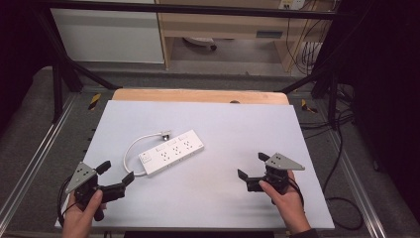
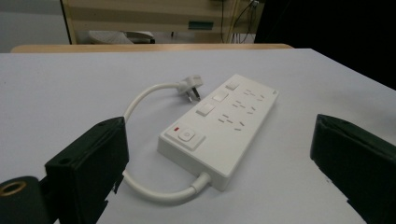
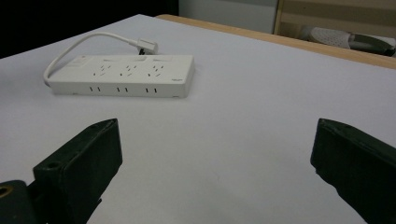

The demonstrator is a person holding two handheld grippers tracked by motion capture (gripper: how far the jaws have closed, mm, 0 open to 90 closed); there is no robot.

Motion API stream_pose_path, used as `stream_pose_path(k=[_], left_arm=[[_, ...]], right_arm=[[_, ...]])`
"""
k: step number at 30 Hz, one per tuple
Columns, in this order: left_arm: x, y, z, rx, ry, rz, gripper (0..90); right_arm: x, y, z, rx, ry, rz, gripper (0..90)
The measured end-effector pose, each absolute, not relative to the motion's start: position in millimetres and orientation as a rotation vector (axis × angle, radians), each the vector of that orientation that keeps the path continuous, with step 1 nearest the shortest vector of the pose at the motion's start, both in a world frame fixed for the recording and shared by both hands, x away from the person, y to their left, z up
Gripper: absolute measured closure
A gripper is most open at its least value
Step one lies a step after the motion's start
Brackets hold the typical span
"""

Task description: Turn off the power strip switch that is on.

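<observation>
Lettering on the one white power strip (image 1: 172,151) is too small to read; it carries three socket groups, three small switches and one main switch, and lies left of centre on the bench (image 1: 223,198), its short cord (image 1: 132,148) looping to one plug (image 1: 165,134). Both the left gripper (image 1: 115,174) and right gripper (image 1: 253,166) hang with jaws spread, holding nothing.

In front of you a white power strip (image 1: 171,152) lies flat on the pale table (image 1: 237,124), toward 9 o'clock of the table's middle, its length running from 8 to 2 o'clock. Its white cord (image 1: 128,151) leaves the 8 o'clock end and loops round to the plug (image 1: 165,133), which rests just beside the strip's far long side. A wooden edge (image 1: 198,95) borders the table at 12 o'clock. Black cables (image 1: 341,198) trail on the floor at 4 o'clock.
</observation>
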State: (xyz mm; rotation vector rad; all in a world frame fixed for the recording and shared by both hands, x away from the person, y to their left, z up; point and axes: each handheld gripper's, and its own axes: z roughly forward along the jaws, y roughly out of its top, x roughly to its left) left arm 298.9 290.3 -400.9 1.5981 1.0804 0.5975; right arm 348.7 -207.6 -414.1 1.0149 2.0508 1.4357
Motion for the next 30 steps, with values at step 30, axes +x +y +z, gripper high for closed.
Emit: stream_pose_path(k=[30], left_arm=[[333, 255, -359, 1.594, 0.985, 0.535, 7.1]], right_arm=[[353, -207, -424, 0.997, 2.094, 1.407, 2.4]])
